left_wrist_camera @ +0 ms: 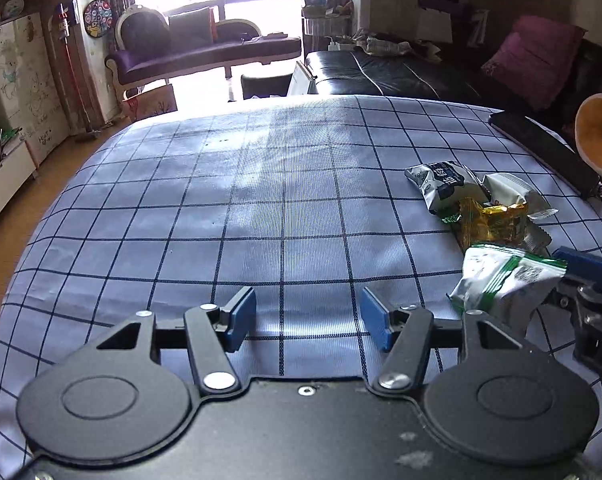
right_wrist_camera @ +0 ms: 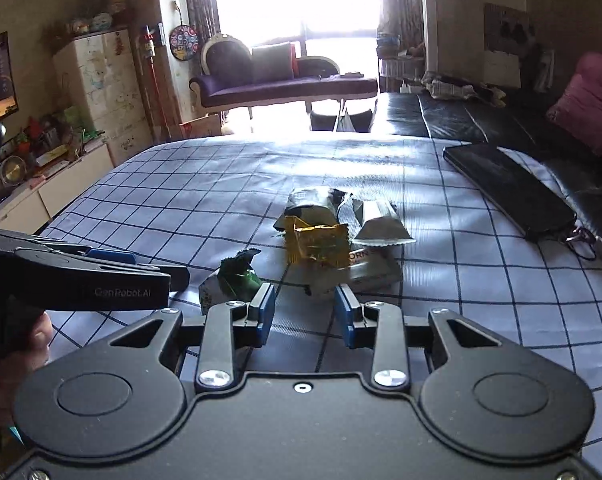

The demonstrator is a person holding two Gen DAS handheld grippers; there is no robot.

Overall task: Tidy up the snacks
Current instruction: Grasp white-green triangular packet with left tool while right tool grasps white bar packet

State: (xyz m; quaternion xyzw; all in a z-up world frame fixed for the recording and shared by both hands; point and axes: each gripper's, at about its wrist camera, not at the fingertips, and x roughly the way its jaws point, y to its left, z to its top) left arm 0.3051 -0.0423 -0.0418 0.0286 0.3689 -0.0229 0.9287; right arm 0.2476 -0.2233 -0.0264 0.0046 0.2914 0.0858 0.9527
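A pile of snack packets lies on the blue checked tablecloth (left_wrist_camera: 261,208): a white-and-dark packet (left_wrist_camera: 441,184), a white packet (left_wrist_camera: 513,194), a gold packet (left_wrist_camera: 491,222) and a green-and-white packet (left_wrist_camera: 501,286). My left gripper (left_wrist_camera: 308,318) is open over bare cloth, left of the pile, with nothing between its fingers. In the right wrist view my right gripper (right_wrist_camera: 305,316) is open, just short of the gold packet (right_wrist_camera: 317,242) and a pale packet (right_wrist_camera: 365,272). The green-and-white packet (right_wrist_camera: 231,278) sits beside its left finger. The left gripper (right_wrist_camera: 157,272) reaches in from the left.
A flat black case (right_wrist_camera: 505,188) lies along the table's right side with a cord at its near end. A black sofa (right_wrist_camera: 461,120) with a pink cushion (right_wrist_camera: 589,100) stands beyond the table's right edge. A hand (right_wrist_camera: 21,360) holds the left gripper.
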